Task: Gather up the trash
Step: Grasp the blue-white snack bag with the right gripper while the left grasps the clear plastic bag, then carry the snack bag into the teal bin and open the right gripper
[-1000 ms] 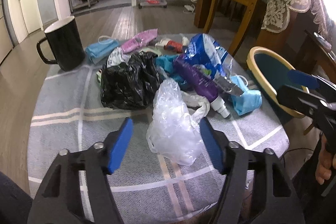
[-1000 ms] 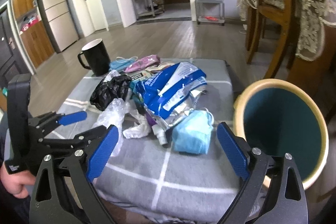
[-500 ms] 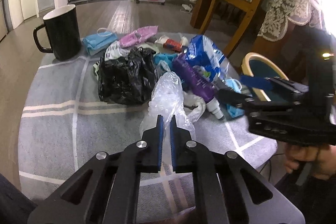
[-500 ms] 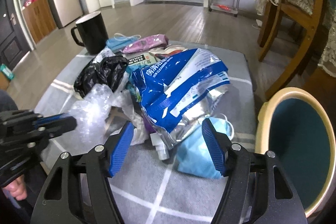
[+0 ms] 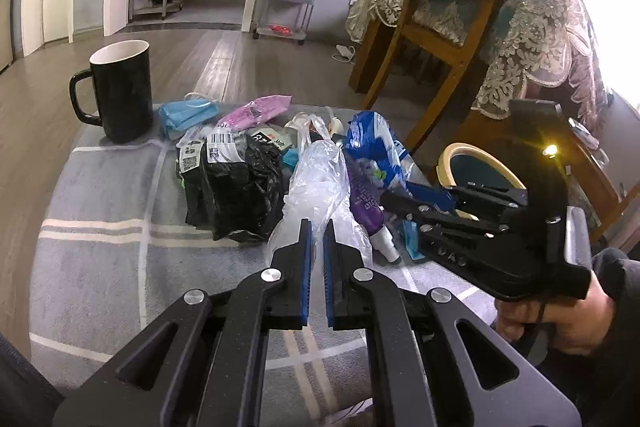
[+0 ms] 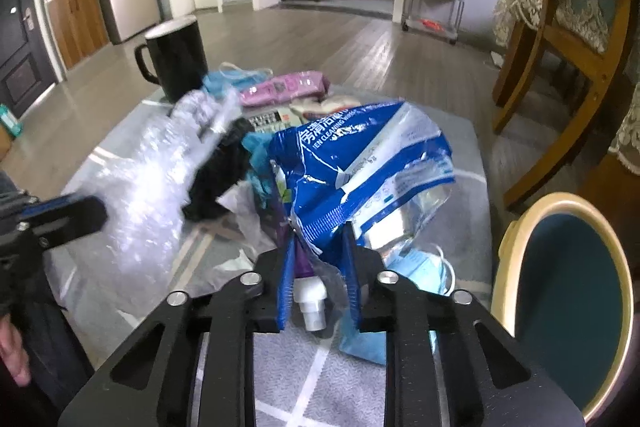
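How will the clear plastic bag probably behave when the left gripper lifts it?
The clear bag is thin and crumpled, so it will likely hang limp and weigh almost nothing. Its glossy film may slip from the left gripper, which pinches only one fold. It seems empty, so nothing should spill.

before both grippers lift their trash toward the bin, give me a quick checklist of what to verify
1. Left gripper shut on the clear crinkled plastic bag: ok.
2. Right gripper shut on the blue and silver foil wipes packet: ok.
3. Purple tube with white cap free of the right grip: cannot tell.
4. Round teal bin with cream rim open and unobstructed: ok.
5. Black ceramic mug away from both grips: ok.
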`<state>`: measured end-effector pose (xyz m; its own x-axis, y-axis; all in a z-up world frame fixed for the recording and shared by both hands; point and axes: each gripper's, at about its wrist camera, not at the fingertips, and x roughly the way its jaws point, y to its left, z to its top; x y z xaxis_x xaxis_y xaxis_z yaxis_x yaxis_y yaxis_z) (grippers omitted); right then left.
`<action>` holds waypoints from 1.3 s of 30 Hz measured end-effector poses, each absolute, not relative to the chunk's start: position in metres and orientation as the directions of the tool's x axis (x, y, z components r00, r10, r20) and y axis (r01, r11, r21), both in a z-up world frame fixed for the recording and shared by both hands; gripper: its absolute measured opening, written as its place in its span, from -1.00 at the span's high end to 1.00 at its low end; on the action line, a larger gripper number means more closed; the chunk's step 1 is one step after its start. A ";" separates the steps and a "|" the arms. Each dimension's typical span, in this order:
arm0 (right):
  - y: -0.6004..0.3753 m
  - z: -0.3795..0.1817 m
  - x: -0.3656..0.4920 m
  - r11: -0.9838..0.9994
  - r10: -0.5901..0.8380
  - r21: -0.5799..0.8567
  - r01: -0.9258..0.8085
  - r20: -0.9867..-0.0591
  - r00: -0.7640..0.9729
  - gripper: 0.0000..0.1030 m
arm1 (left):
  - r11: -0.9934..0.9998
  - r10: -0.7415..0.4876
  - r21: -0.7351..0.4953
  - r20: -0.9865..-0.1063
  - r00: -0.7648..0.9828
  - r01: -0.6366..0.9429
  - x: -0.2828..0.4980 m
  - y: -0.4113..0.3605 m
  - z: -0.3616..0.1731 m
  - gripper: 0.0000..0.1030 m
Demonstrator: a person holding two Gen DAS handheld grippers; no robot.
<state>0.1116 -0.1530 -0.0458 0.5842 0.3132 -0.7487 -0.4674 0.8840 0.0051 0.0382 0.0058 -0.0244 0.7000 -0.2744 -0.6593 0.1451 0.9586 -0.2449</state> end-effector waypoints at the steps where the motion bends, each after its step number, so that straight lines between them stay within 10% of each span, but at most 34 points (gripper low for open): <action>1: -0.155 -0.042 0.110 0.883 0.324 0.010 -0.470 -0.738 0.592 0.62 | 0.958 -0.275 -0.245 -0.657 0.702 0.146 0.038 0.006 -0.023 0.91; 17: -0.196 0.019 0.093 0.904 0.382 0.089 -0.419 -0.611 0.693 0.63 | 0.949 -0.291 -0.282 -0.626 0.723 0.139 0.039 0.012 -0.010 0.91; 39: -0.310 -0.002 0.068 0.983 0.144 0.180 -0.026 -0.689 0.711 0.63 | 0.883 -0.464 -0.267 -0.623 0.630 0.386 0.106 -0.114 0.019 0.91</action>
